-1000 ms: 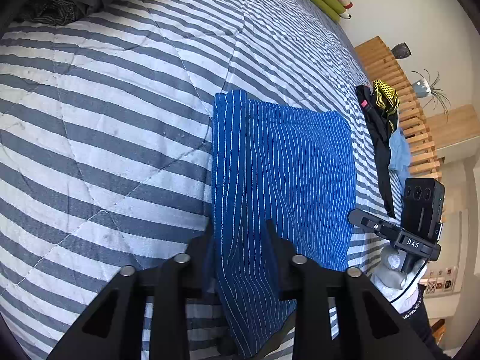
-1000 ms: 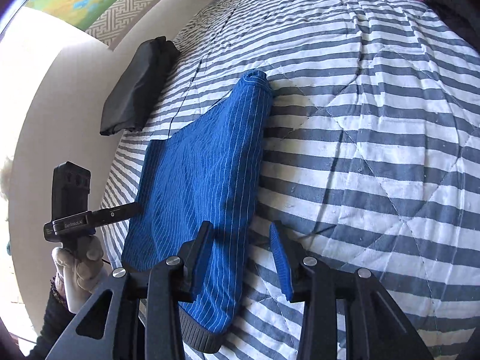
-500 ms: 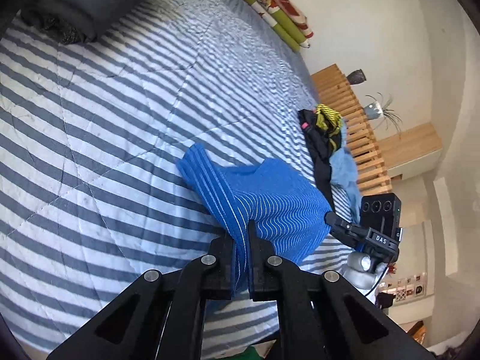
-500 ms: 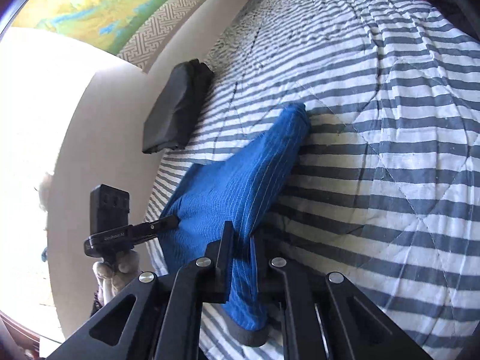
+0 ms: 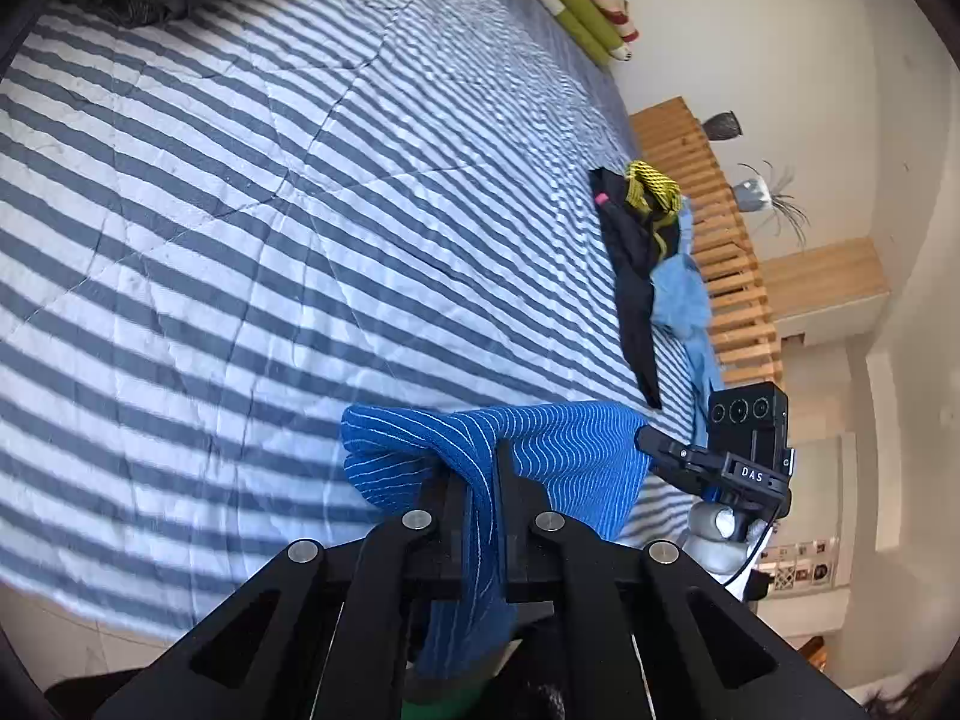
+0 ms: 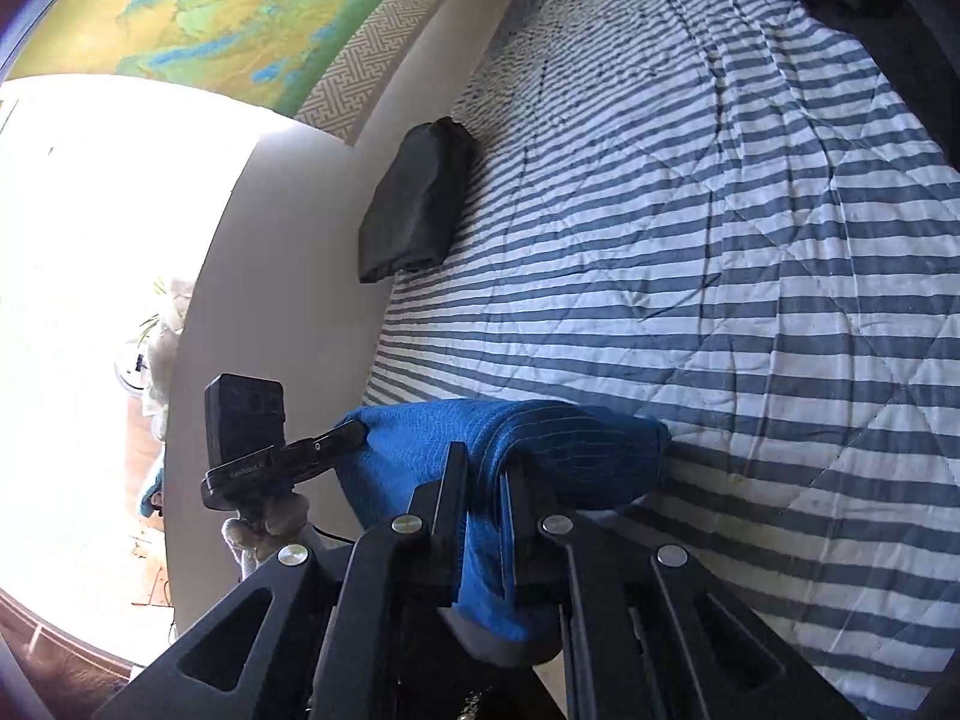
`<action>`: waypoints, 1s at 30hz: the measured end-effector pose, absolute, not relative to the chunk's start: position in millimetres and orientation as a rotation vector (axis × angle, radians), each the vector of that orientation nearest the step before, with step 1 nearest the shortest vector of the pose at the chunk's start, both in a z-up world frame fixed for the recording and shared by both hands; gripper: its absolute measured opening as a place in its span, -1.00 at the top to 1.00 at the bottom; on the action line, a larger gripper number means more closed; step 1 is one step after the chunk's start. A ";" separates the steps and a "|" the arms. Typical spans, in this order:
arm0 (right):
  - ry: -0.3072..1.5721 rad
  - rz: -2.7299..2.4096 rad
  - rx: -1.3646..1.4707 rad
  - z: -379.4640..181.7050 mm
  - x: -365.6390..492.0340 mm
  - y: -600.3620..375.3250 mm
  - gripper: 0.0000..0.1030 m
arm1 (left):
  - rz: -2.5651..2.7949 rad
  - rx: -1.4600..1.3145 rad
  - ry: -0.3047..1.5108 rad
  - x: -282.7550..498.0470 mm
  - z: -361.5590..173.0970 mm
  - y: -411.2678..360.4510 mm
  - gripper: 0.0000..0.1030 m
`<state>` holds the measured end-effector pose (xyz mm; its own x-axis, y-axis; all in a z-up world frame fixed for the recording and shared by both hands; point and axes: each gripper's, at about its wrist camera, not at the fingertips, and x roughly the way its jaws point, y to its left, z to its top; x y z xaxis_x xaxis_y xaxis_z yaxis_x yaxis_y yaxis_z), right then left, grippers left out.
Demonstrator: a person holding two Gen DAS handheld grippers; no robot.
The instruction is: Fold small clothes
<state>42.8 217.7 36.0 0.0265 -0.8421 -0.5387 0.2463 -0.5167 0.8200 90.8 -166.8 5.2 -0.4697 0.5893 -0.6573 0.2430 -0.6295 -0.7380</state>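
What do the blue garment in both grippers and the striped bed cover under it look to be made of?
Blue garment: soft matte fabric, probably knit or light woven cotton; it drapes limply and bunches between the pads, with thin white pinstripes. Striped bed cover: matte quilted cloth, likely cotton; stitched diagonal lines and fine puckers show. The exact fibre of either cannot be told.

bedroom, probably: striped quilted bed (image 5: 300, 192)

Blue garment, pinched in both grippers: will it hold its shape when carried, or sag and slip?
The blue garment probably stays floppy: it droops between the left gripper and right gripper. It looks light, bunching in soft folds. Slipping seems unlikely, since both jaws are shut on cloth.
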 end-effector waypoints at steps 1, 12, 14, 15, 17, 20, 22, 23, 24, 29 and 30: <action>-0.672 -1.611 1.494 21.3 29.5 216.5 0.84 | 2.189 -1.485 -1.240 77.3 -6.7 -169.1 0.92; -0.766 -1.534 1.694 -52.8 -61.6 200.4 0.81 | 2.167 -1.576 -1.296 13.3 -61.6 -190.9 0.75; -0.755 -1.501 1.698 -50.7 -62.8 203.3 0.80 | 2.192 -1.548 -1.281 20.5 -51.7 -197.8 0.51; -0.743 -1.498 1.687 -47.1 -61.9 206.2 0.79 | 2.218 -1.534 -1.280 25.5 -45.7 -202.1 0.33; -0.684 -1.556 1.663 -33.9 -59.1 215.9 0.70 | 2.287 -1.500 -1.262 38.2 -31.0 -208.3 0.31; -0.629 -1.668 1.610 -9.9 -51.0 233.4 0.69 | 2.420 -1.455 -1.108 52.9 -5.6 -196.1 0.34; -0.557 -1.793 1.513 15.3 -38.9 239.4 0.69 | 2.449 -1.434 -0.981 54.7 4.0 -176.0 0.44; -0.502 -1.828 1.461 27.2 -30.7 235.3 0.69 | 2.461 -1.434 -0.908 53.6 6.3 -164.5 0.46; -0.448 -1.875 1.421 37.0 -21.5 229.0 0.69 | 2.471 -1.438 -0.837 50.5 7.0 -153.3 0.47; -0.171 -1.948 1.303 48.6 15.4 177.7 0.69 | 2.531 -1.515 -0.606 39.5 -10.8 -127.6 0.47; -0.106 -1.959 1.296 43.8 20.3 169.5 0.69 | 2.544 -1.546 -0.559 37.1 -17.1 -125.8 0.47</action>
<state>20.3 169.5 43.8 -0.1864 -0.6342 -0.7504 0.5499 -0.7003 0.4552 37.1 -125.8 -17.1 -0.4745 0.2823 -0.8338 0.0935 -0.9256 -0.3667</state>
